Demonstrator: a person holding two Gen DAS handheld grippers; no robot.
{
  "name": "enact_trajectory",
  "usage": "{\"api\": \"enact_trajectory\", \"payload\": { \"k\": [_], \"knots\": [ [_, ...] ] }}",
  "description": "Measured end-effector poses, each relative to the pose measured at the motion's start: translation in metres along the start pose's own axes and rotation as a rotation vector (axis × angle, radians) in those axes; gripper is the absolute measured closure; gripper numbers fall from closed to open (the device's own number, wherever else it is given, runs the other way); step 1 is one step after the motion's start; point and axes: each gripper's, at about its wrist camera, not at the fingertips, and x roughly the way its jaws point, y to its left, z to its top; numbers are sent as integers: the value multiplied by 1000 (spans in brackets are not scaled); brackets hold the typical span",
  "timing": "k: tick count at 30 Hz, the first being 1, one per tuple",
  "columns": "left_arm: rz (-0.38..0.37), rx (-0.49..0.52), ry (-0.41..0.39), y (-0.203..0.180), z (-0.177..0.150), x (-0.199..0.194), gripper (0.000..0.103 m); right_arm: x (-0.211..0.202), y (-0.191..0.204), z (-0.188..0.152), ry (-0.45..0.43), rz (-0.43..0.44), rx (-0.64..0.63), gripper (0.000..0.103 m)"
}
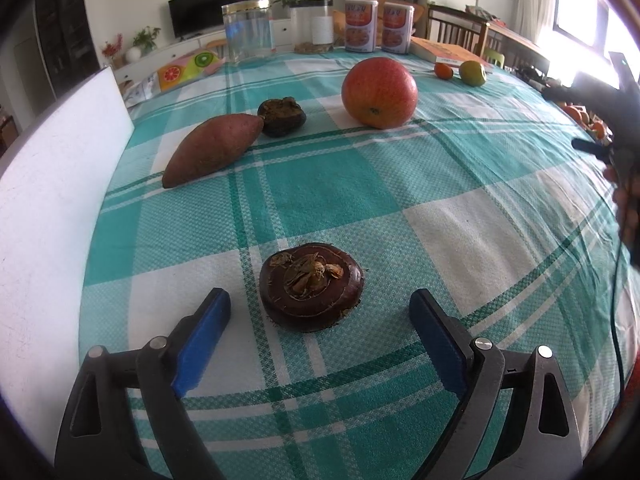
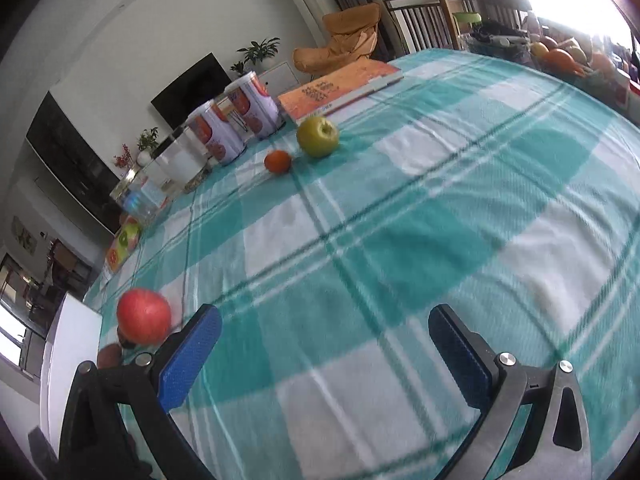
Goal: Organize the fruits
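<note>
In the left wrist view my left gripper (image 1: 320, 304) is open, its blue pads either side of a dark brown water chestnut (image 1: 311, 286) lying on the checked cloth, not touching it. Farther off lie a sweet potato (image 1: 214, 149), a second water chestnut (image 1: 281, 116), a red apple (image 1: 379, 92), a small orange (image 1: 444, 71) and a green apple (image 1: 472, 73). In the right wrist view my right gripper (image 2: 325, 320) is open and empty above bare cloth. The red apple (image 2: 144, 321) is to its left; the small orange (image 2: 277, 161) and green apple (image 2: 318, 136) lie farther ahead.
A white board (image 1: 60, 184) stands at the table's left edge. Along the far edge stand a glass jar (image 1: 249, 32), a clear canister (image 1: 312, 26), two cans (image 1: 378, 26) and an orange book (image 2: 340, 88). A basket of fruit (image 2: 560, 58) sits at the far right.
</note>
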Motion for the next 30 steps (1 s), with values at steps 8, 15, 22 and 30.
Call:
{"api": "enact_trajectory", "payload": {
  "k": [8, 15, 22, 30],
  "knots": [
    [2, -4, 1, 0, 0, 1, 9, 104, 25, 102, -11, -6, -45, 1],
    [2, -4, 2, 0, 0, 1, 8, 160, 36, 122, 60, -47, -84, 6],
    [2, -4, 2, 0, 0, 1, 8, 175, 30, 119, 135, -43, -82, 43],
    [2, -4, 2, 0, 0, 1, 8, 161, 20, 113, 142, -29, -67, 52]
  ]
}}
